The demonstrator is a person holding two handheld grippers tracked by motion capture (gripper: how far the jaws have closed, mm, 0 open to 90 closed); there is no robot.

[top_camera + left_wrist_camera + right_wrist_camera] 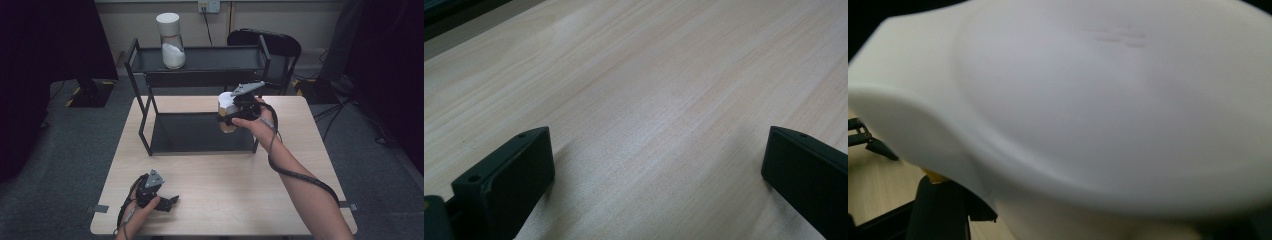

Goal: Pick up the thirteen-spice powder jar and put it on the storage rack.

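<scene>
My right gripper point(228, 118) is shut on a jar point(226, 106) with a white lid and brownish contents. It holds the jar in the air over the right end of the lower shelf point(195, 134) of a black two-tier rack point(141, 102). In the right gripper view the jar's white lid point(1098, 100) looms very close, with one black jaw below it at the left. My left gripper point(169, 203) rests open on the wooden table point(235, 185) near its front left corner. Nothing lies between its jaws point(656, 150), just bare wood point(664, 75).
A taller jar point(171, 42) with a white lid and white powder stands on the rack's top shelf point(220, 59) at the left. A black chair point(272, 44) stands behind the rack. Grey carpet surrounds the table.
</scene>
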